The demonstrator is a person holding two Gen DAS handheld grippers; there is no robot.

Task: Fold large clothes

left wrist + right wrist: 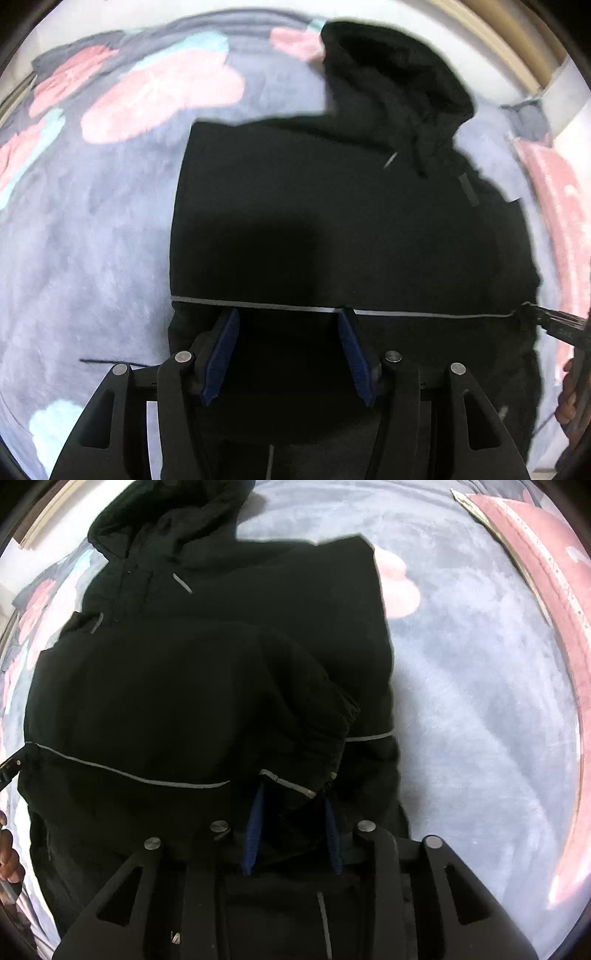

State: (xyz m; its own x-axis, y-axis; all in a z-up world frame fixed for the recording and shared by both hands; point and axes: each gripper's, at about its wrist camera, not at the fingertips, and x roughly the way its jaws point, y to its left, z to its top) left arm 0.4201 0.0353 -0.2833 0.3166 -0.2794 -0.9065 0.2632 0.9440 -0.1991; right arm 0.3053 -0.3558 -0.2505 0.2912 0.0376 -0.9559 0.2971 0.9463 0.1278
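Left gripper [288, 317] fingers: blue-padded, standing well apart, nothing between them, poised over the black hooded jacket with thin grey reflective piping [332, 229]. Right gripper [293, 805] fingers: narrower; dark jacket fabric bunched between the blue pads [254, 834], but whether they press on it cannot be told.

Left wrist view, left to right from the jacket: fluffy grey-blue blanket with pink and mint flower shapes [92, 206] spreads out to its left. Jacket lies flat on the blanket, hood [391, 85] crumpled at its far end. At its right hem the other gripper's black tip [546, 321] touches the piping line [258, 304]; a person's hand [569, 391] shows at the frame's edge.

Right wrist view: a hand [9, 853] at the jacket's left; a folded sleeve [295, 701] lies across the jacket body; right of it open blanket, then a pink quilted strip with a stitched edge [554, 590] along the rim.

Surface: a bed. Pale wall and a wooden frame edge [491, 40] beyond the hood.

Jacket folds are lost in black; edges are motion-blurred.
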